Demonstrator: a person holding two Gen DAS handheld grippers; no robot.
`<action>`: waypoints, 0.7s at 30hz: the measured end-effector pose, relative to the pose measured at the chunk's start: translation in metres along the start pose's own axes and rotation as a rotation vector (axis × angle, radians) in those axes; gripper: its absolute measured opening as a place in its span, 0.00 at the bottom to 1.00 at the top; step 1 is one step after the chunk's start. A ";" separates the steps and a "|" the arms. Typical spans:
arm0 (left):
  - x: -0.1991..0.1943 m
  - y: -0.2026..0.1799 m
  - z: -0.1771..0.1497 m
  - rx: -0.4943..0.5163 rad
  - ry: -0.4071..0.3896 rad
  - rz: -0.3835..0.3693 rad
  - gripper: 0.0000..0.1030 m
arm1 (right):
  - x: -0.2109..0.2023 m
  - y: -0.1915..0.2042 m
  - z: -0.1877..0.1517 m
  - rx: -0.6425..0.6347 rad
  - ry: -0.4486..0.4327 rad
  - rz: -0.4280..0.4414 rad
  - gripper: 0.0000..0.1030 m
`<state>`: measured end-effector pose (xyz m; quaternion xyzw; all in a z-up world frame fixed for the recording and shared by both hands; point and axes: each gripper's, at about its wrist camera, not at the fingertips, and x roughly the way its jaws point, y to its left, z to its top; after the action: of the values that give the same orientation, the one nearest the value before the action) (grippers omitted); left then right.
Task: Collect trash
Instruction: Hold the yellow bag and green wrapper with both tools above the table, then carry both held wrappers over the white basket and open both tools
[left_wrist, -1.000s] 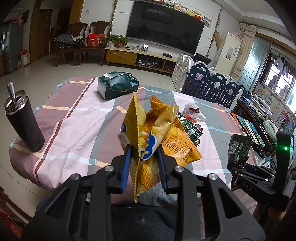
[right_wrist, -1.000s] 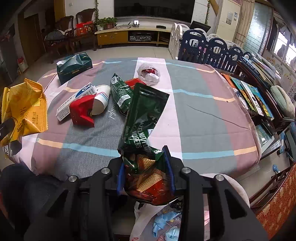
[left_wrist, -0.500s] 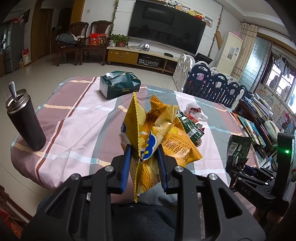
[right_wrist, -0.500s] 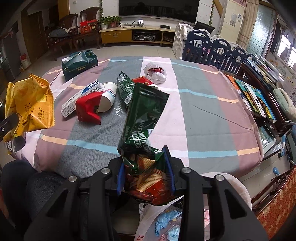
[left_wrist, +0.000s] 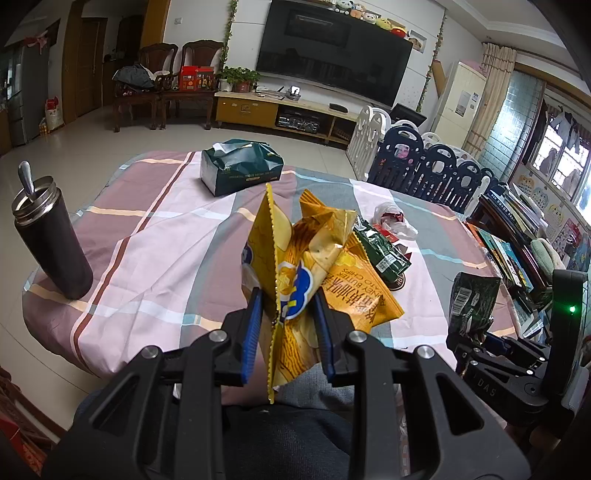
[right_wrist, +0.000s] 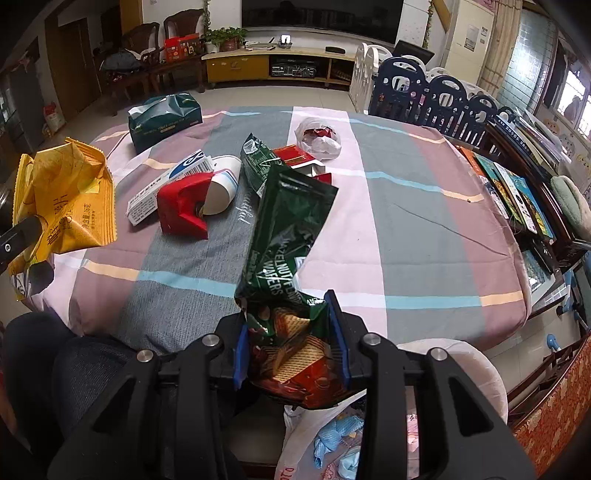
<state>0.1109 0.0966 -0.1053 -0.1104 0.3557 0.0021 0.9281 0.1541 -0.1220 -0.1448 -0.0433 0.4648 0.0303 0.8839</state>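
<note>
Left tongs (left_wrist: 287, 318) pinch a yellow chip bag (left_wrist: 310, 258); right tongs (right_wrist: 291, 341) clamp a green wafer wrapper (right_wrist: 288, 236) above a white bag (right_wrist: 321, 443) of blue scraps (right_wrist: 334, 434).

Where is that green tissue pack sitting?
In the left wrist view, the green tissue pack lies at the table's far edge, beyond the yellow chip bag.

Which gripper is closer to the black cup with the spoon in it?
Left. The left gripper, shut on the yellow chip bag, is beside the black cup at the table's near edge. The right gripper, holding the green wafer bag, is farther off, beyond the left one.
</note>
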 end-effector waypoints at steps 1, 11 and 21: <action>0.000 0.000 0.000 0.000 -0.001 0.001 0.27 | -0.001 0.000 0.000 -0.002 -0.002 -0.001 0.36; -0.005 -0.005 0.000 0.011 -0.011 -0.010 0.27 | -0.030 -0.040 0.007 0.048 -0.065 -0.040 0.36; -0.015 -0.037 -0.007 0.086 -0.006 -0.067 0.27 | -0.053 -0.106 -0.037 0.085 -0.016 -0.138 0.36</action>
<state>0.0986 0.0600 -0.0928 -0.0821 0.3486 -0.0438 0.9326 0.1039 -0.2317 -0.1168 -0.0374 0.4546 -0.0503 0.8885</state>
